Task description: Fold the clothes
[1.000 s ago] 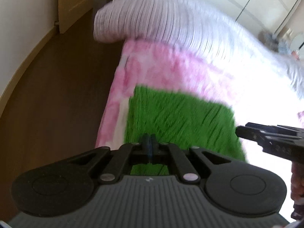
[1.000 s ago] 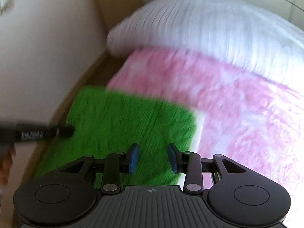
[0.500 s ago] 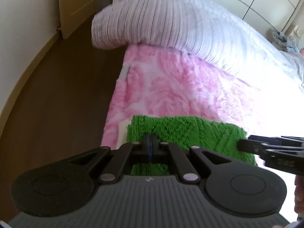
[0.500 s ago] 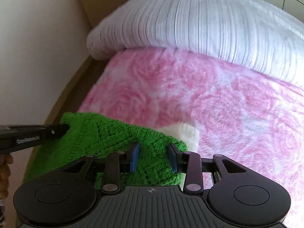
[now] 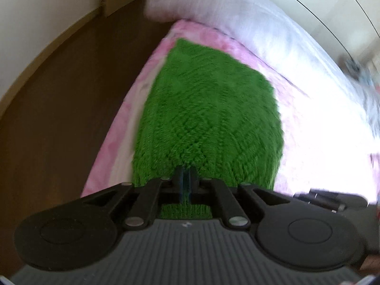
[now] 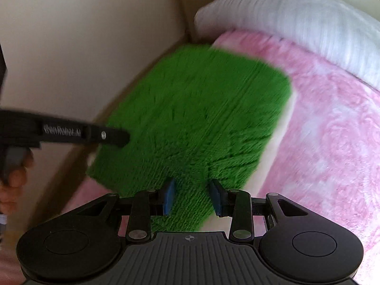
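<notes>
1. Pink fleece bed blanket (image 6: 332, 123) is running off frame, blurred.
2. Green knitted garment (image 5: 209, 114) is lying spread on it, its near edge hidden behind both grippers.
3. Right gripper (image 6: 192, 196) is clamping that edge, pads half apart.
4. Left gripper (image 5: 184, 180) is pinching it, jaws nearly shut.

Bed (image 6: 332, 123) with a pink blanket

A green knitted garment (image 5: 209, 114) lies spread near its edge; a white striped duvet (image 6: 296, 14) is bunched beyond.

Home bedroom, likely: bed with pink blanket (image 6: 332, 118), striped duvet (image 6: 296, 11), wooden floor (image 5: 59, 118).
</notes>
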A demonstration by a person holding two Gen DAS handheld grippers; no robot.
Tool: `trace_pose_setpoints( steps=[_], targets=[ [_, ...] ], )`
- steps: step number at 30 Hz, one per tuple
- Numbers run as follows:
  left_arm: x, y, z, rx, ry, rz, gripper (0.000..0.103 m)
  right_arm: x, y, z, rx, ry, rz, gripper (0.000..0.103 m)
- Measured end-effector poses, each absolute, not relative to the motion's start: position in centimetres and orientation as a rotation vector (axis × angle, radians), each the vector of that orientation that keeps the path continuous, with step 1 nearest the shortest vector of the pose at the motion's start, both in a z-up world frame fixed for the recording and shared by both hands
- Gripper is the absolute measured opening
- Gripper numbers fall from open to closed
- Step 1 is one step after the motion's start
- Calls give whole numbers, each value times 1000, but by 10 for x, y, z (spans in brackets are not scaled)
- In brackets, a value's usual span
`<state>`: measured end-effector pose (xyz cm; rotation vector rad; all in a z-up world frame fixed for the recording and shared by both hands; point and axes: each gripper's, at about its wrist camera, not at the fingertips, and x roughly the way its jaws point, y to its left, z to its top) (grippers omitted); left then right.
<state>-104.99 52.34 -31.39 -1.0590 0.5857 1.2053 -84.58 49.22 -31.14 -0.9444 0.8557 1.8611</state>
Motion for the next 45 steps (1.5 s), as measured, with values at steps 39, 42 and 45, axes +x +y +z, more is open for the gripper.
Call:
trace_pose_setpoints(
  steps=[39,42,45],
  targets=[
    [-953,326,-75,-760,715,1565,64,-762,334,-90,-635,803,1775,65],
    [-946,321,-78,-745,740,1577,64,-753,326,-80,-654,827,1773,65],
    [-940,315,-81,-758,749,1589,64,-750,328,-83,-680,843,1779,65]
  ],
)
